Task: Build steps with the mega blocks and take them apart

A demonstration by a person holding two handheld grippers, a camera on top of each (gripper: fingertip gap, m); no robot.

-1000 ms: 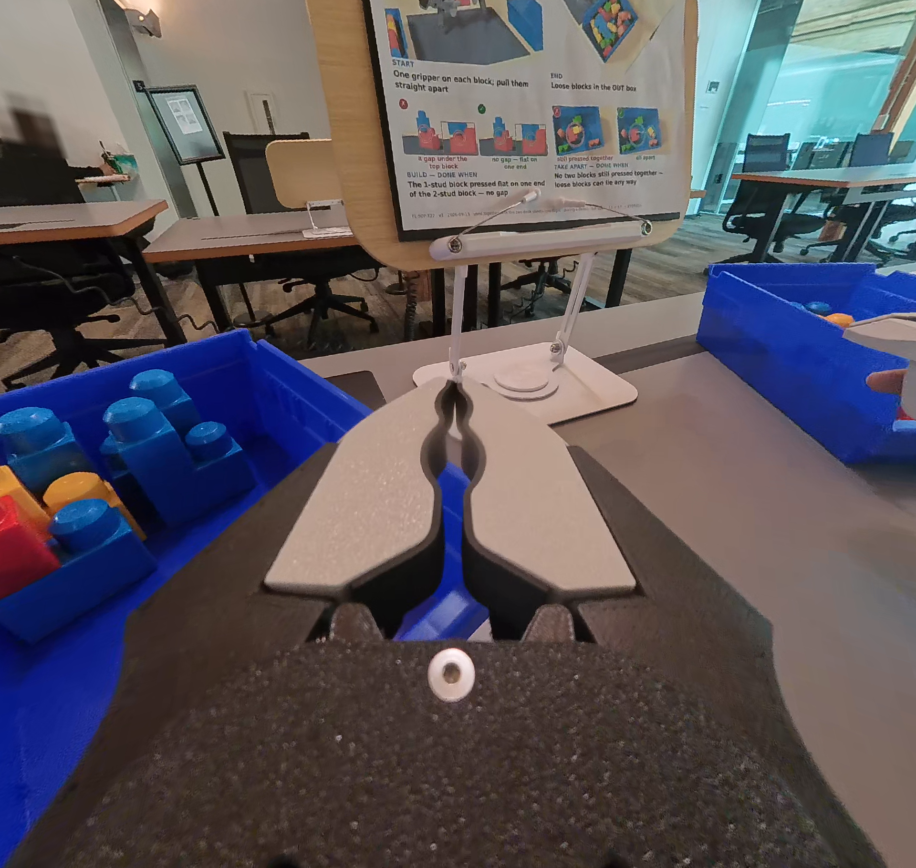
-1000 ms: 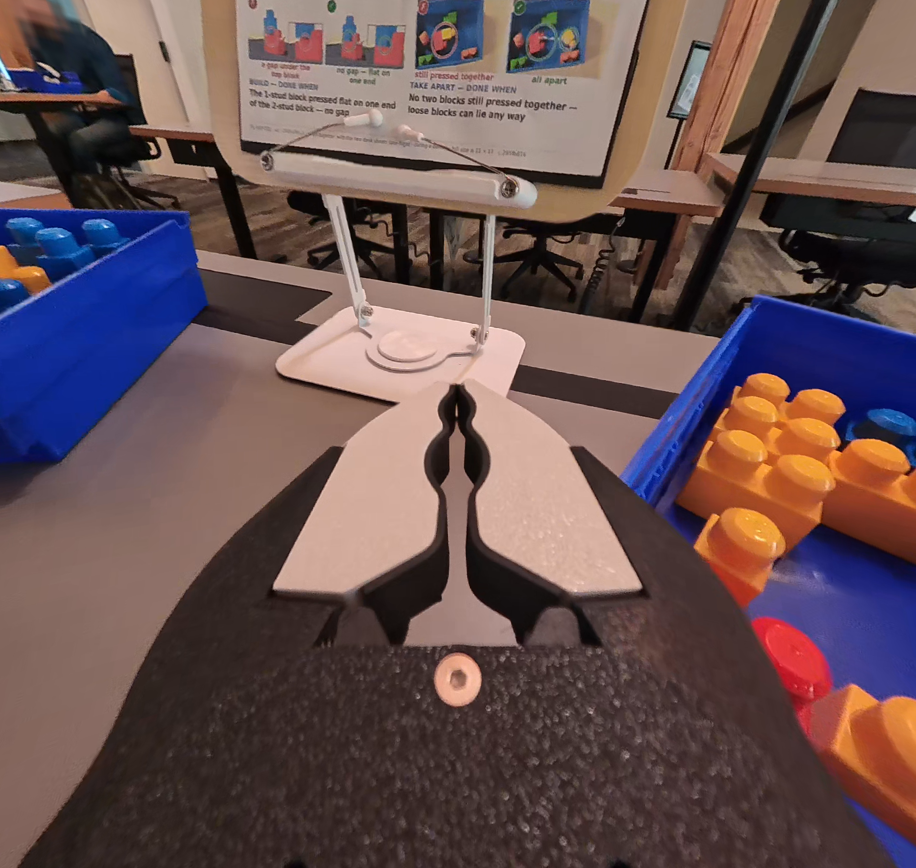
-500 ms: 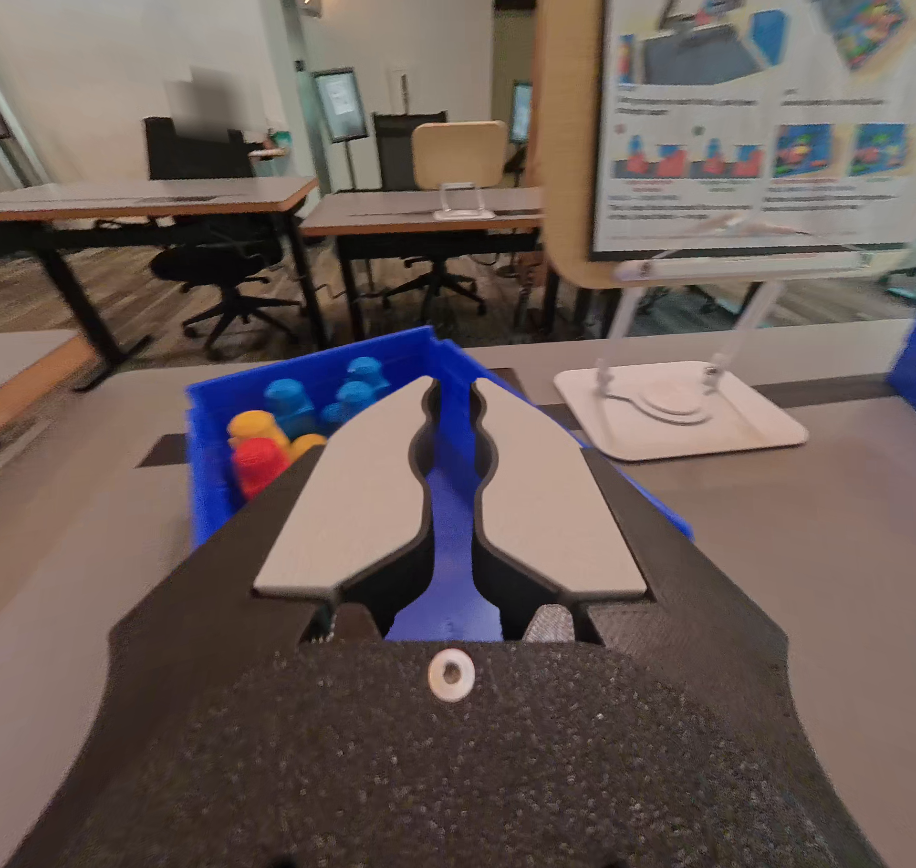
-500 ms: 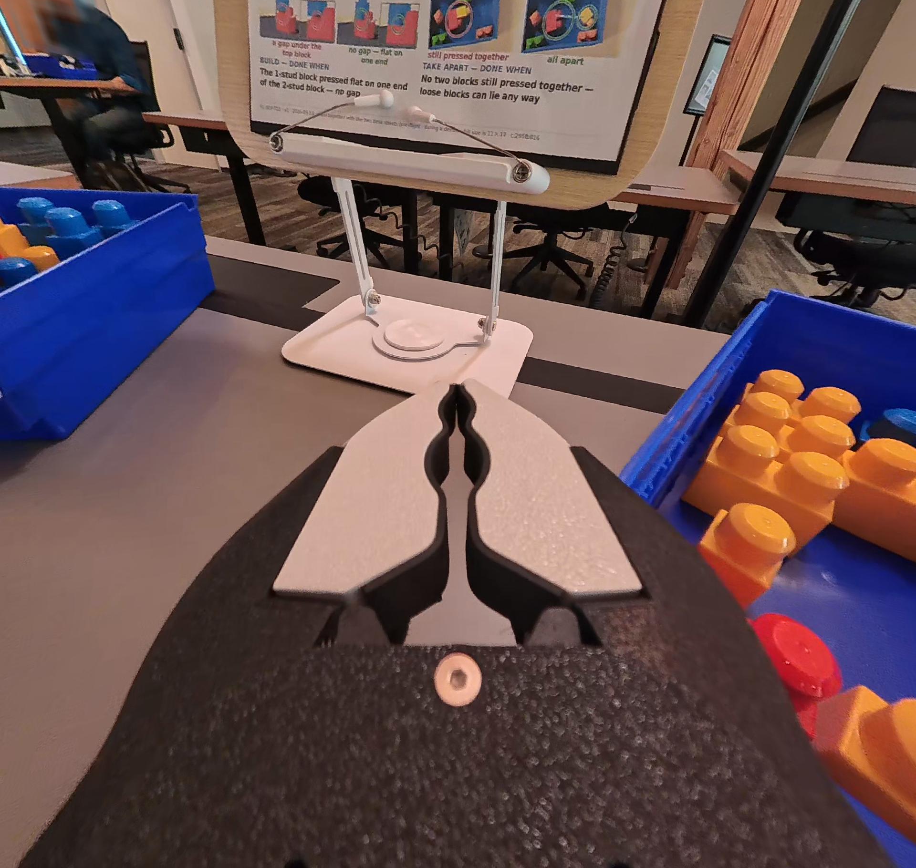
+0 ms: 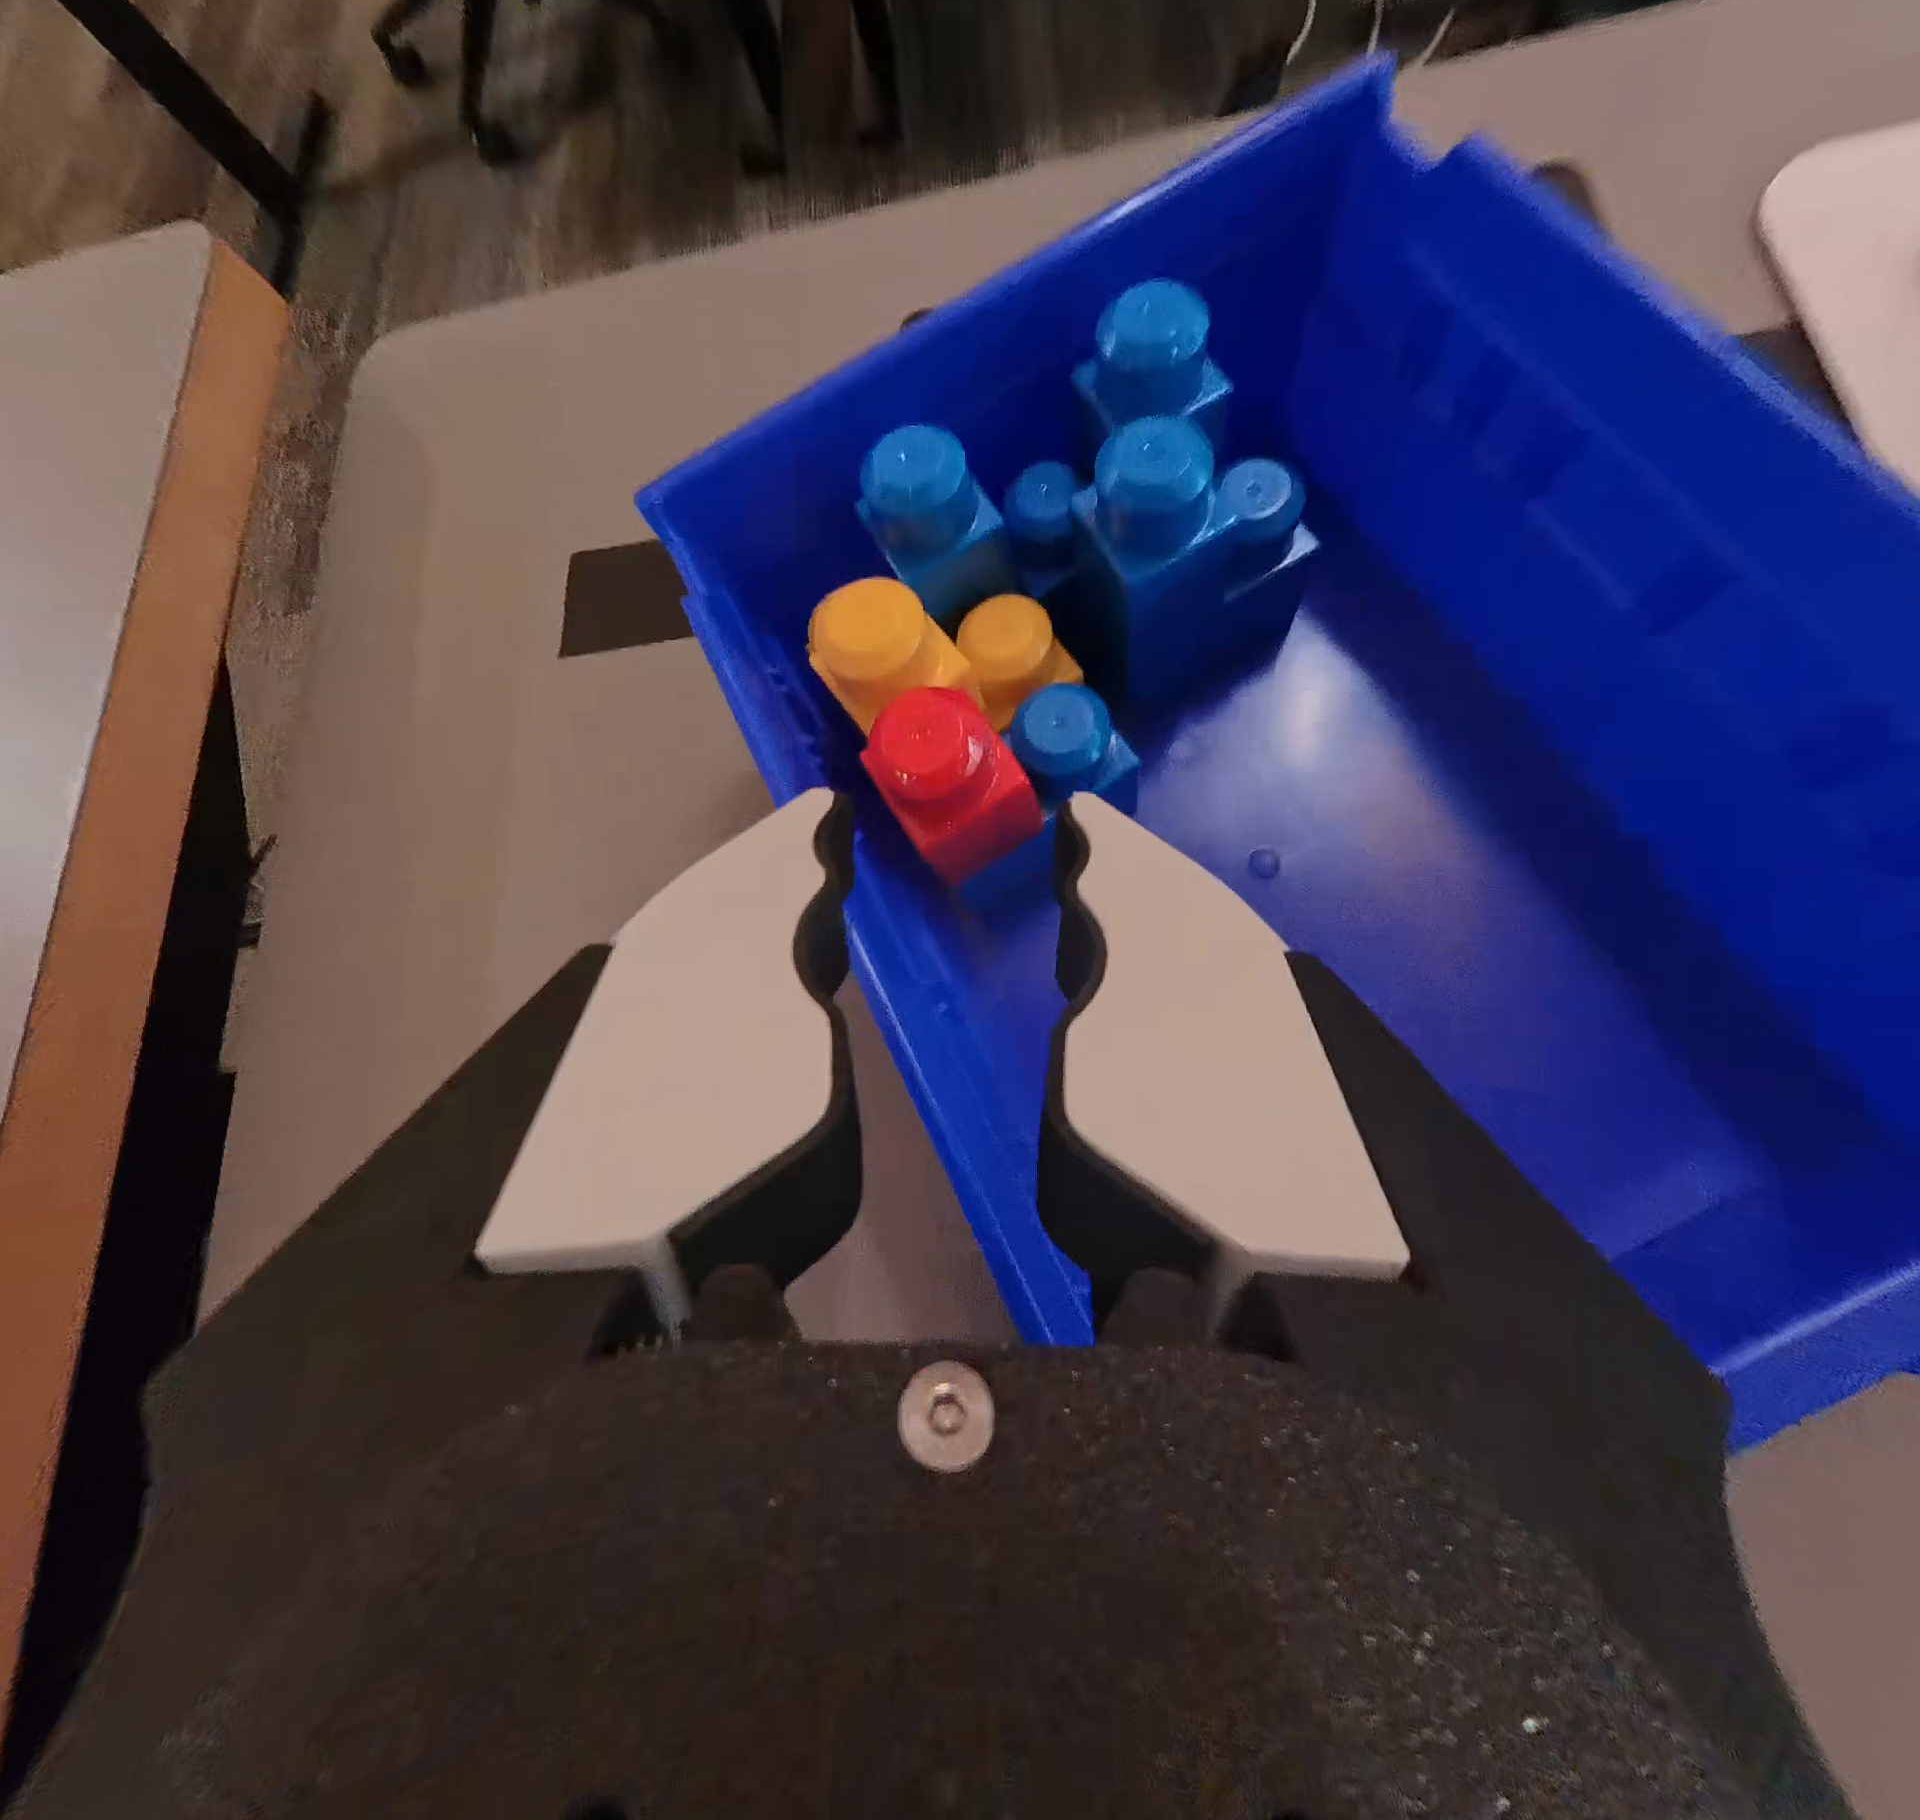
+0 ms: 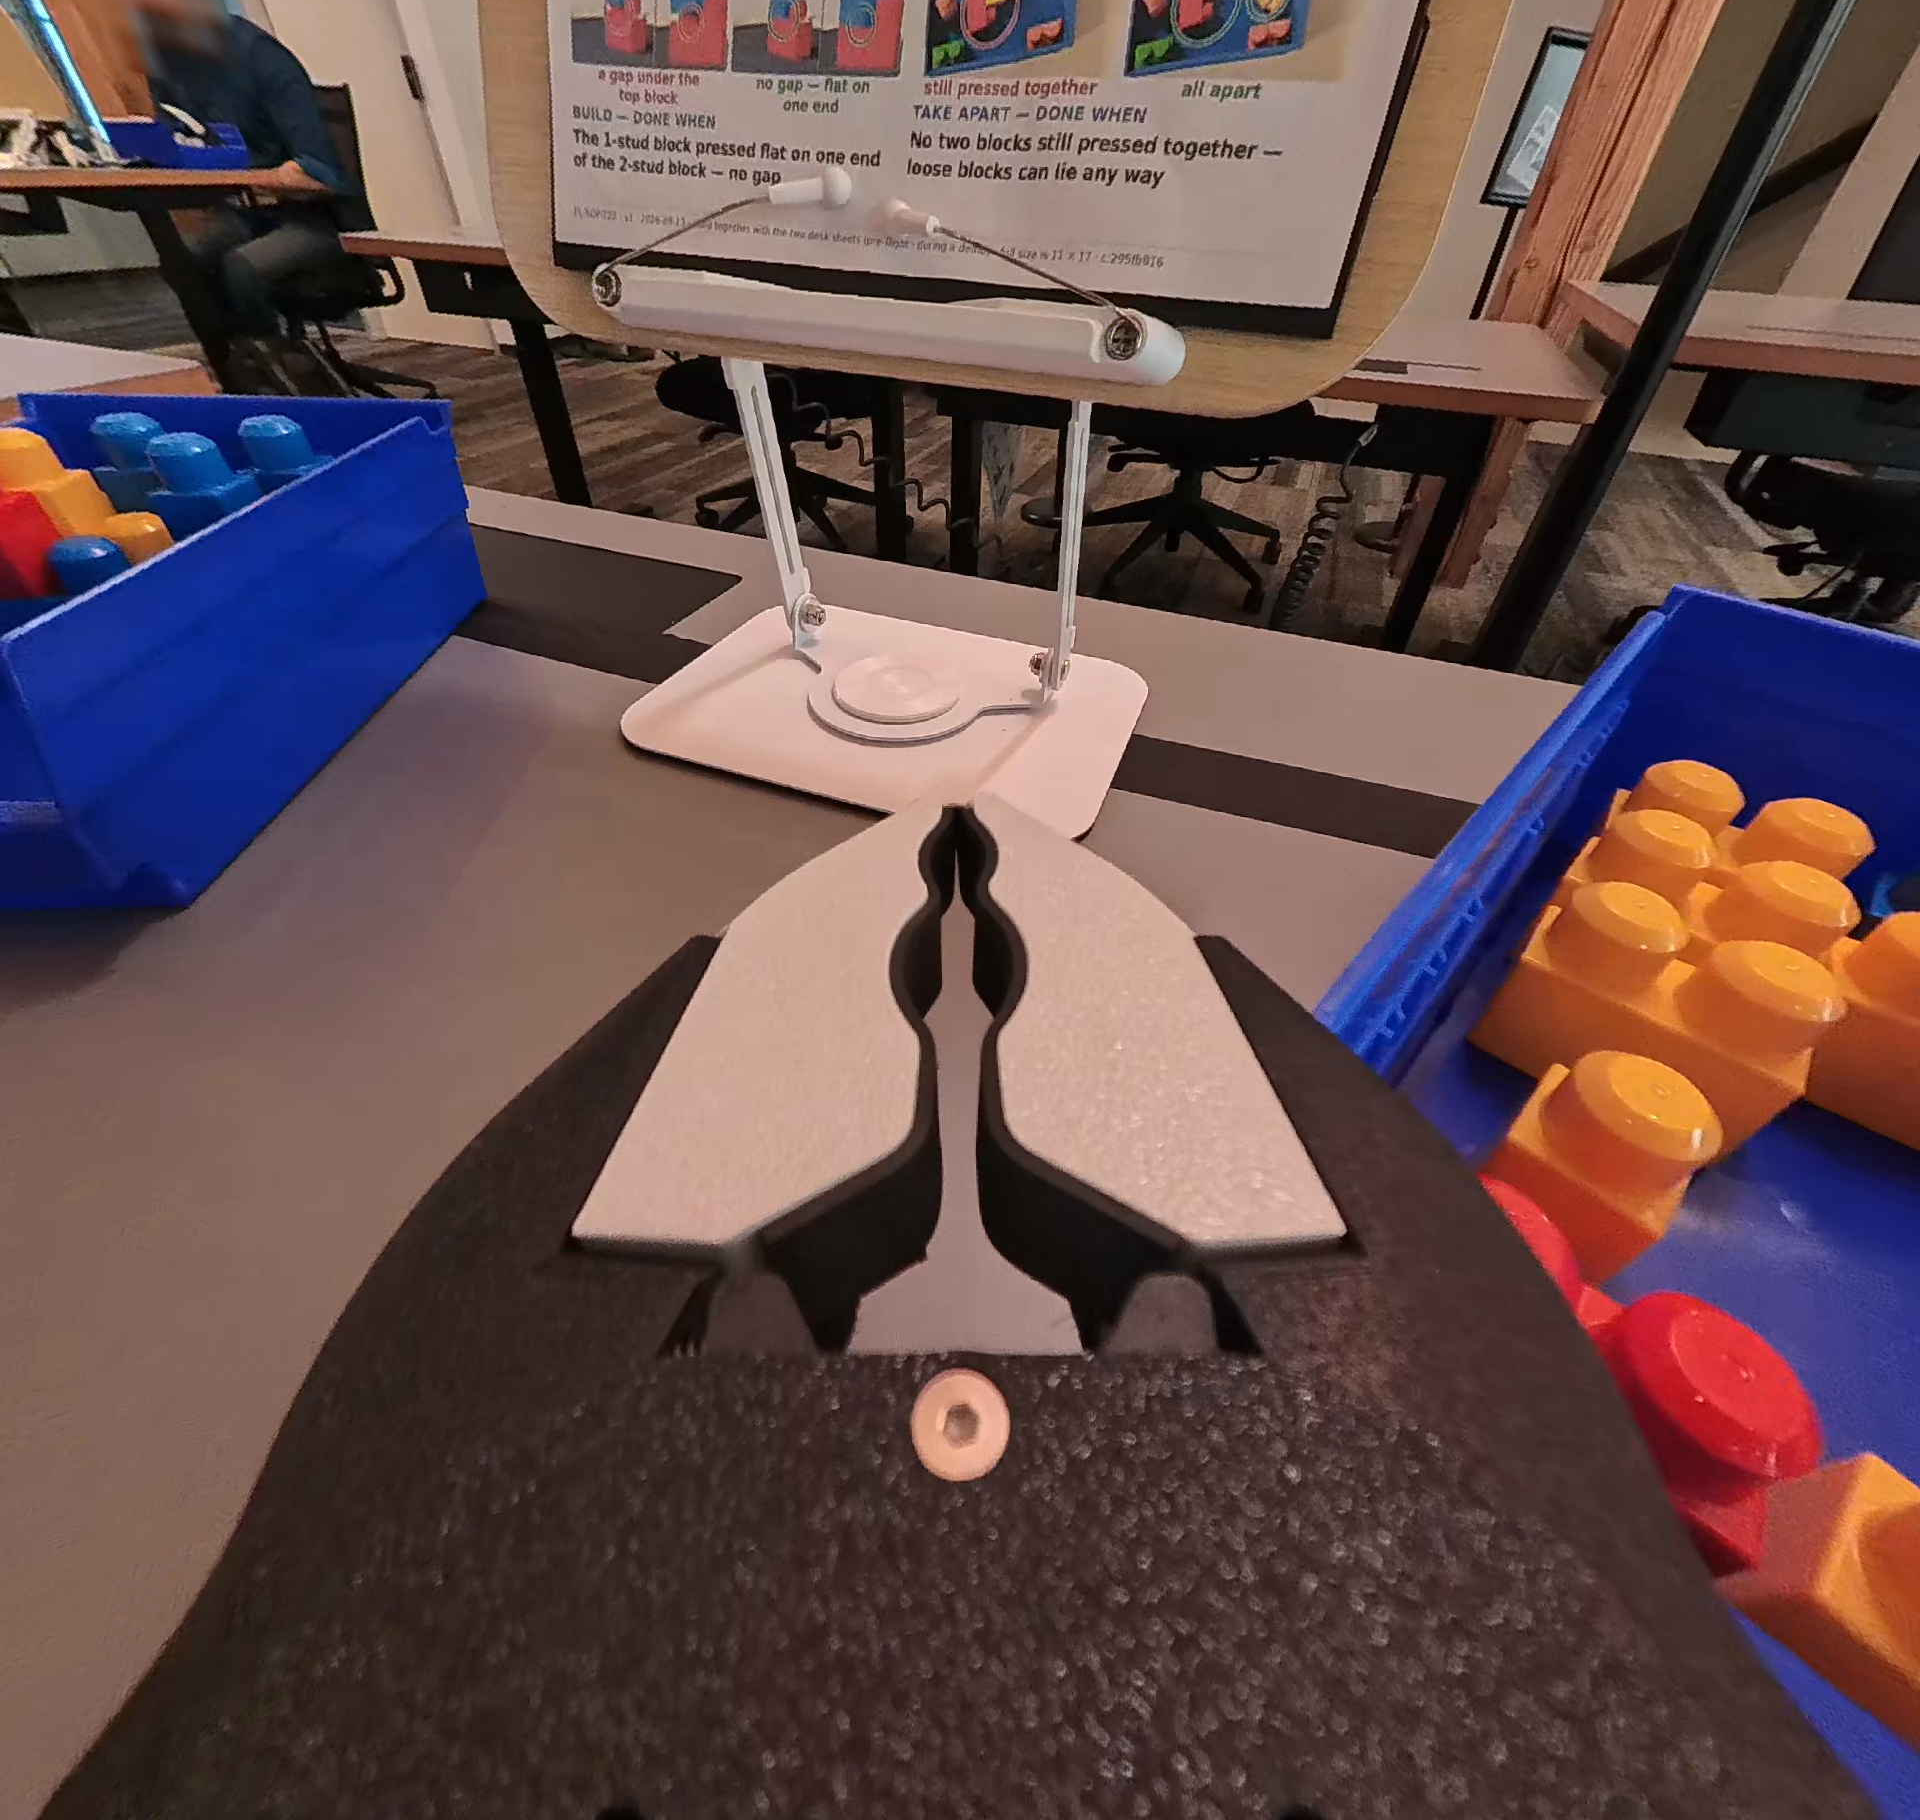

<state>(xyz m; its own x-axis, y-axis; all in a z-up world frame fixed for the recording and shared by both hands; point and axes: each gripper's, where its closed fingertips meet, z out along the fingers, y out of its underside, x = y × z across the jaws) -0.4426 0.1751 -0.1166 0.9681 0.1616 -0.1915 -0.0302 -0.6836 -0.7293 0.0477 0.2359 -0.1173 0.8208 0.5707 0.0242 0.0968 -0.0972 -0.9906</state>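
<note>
One red block (image 5: 951, 783) sits between the parted tips of the left gripper (image 5: 948, 814) at the blue bin (image 5: 1538, 544) edge; right gripper (image 6: 958, 820) clenched, empty.

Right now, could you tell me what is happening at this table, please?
A person holds two claws. The open left claw hovers over the blue plastic bin, fingertips either side of a red one-stud block on a blue block. The shut right claw holds nothing, beside a second blue bin of orange blocks.
</note>
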